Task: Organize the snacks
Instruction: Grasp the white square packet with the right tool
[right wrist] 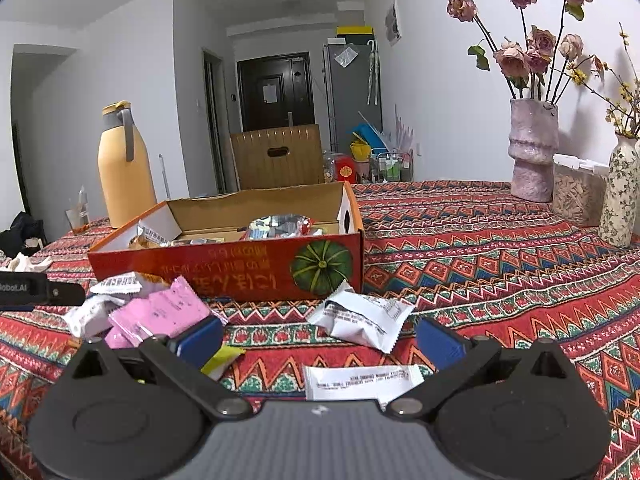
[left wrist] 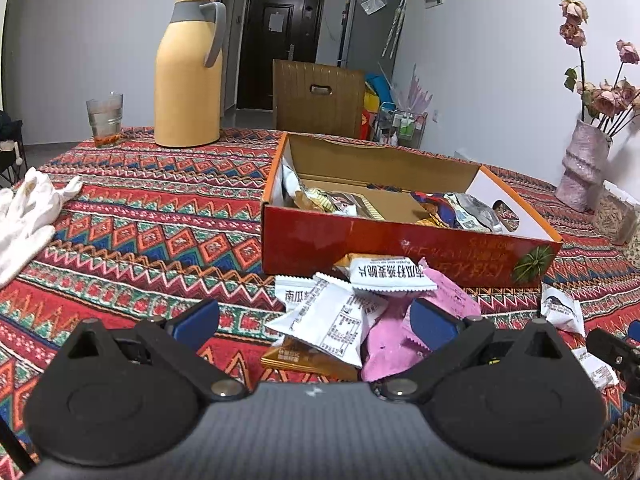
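Observation:
An open red cardboard box (left wrist: 340, 240) with a pumpkin print holds several snack packets; it also shows in the right wrist view (right wrist: 224, 268). In front of it lies a pile of loose packets: white ones (left wrist: 332, 320), a pink one (left wrist: 388, 344) and an orange one (left wrist: 304, 360). My left gripper (left wrist: 316, 320) is open and empty, its blue pads either side of the pile. My right gripper (right wrist: 320, 338) is open and empty, just short of a white packet (right wrist: 360, 320). A flat white packet (right wrist: 360, 380) lies below it. Pink packets (right wrist: 160, 312) lie at its left.
A yellow thermos jug (left wrist: 188, 76) and a glass (left wrist: 105, 120) stand at the back left. White cloth gloves (left wrist: 28, 212) lie at the left. Vases of dried flowers (right wrist: 532, 152) and a jar (right wrist: 576, 192) stand at the right. A patterned cloth (right wrist: 500, 264) covers the table.

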`<action>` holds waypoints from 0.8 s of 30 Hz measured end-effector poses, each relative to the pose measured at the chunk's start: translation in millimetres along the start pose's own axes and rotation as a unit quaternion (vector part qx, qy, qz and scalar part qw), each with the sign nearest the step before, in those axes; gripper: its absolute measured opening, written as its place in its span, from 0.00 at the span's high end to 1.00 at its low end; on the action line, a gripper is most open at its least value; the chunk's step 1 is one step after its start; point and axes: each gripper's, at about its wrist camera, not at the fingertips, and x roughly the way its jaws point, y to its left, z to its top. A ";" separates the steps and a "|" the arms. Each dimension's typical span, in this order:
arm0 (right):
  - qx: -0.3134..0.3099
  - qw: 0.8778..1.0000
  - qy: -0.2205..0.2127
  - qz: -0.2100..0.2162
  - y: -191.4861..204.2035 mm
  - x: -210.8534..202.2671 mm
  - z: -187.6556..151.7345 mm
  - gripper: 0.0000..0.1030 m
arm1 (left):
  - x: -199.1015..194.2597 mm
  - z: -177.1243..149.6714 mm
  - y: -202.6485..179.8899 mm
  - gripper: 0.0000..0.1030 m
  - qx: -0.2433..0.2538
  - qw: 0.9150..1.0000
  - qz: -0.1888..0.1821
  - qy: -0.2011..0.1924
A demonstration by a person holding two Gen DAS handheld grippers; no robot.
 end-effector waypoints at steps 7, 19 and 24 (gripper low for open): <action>-0.003 0.999 0.021 -0.025 -4.1 1.6 -2.6 0.00 | 10.7 -5.4 7.0 0.00 -0.017 1.000 -0.012 0.015; 0.009 0.993 0.113 -0.036 -29.0 28.4 -13.0 0.00 | 16.4 -6.5 7.6 0.00 -0.023 0.999 -0.015 0.028; -0.009 0.990 0.135 -0.045 -25.0 40.3 -15.3 0.00 | 18.1 -7.0 8.0 0.00 -0.025 0.999 -0.014 0.033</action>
